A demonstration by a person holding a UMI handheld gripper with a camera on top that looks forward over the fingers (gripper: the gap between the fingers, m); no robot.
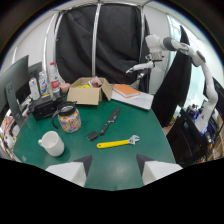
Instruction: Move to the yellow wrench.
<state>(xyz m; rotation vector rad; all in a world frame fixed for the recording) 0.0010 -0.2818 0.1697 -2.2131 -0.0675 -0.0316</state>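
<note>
In the gripper view, the yellow wrench (pixel 117 143) lies flat on the green table (pixel 130 165) in the lower middle of the frame, just above the gap between the two fingers, its handle pointing to the left and its grey jaw end up to the right. The gripper (pixel 115 169) stands wide open with nothing in it, its pale fingertips (pixel 75 170) spread at the bottom of the frame and the wrench a little ahead of them. The main risk, as I judge it, is drifting left on the approach: a white mug (pixel 52 143) sits at the lower left, close to the left finger's path, and a colourful pot (pixel 69 119) stands above it. A black tool (pixel 105 125) lies just above the wrench, so overshooting could nudge it. The wrench lies low and slanted across the fingers, so a mismatched angle might push it aside. The gripper looks to be held above the table, tilted downward and aimed nearly straight at the wrench. A white robot arm (pixel 170 47) stands in the upper right, well apart.
</note>
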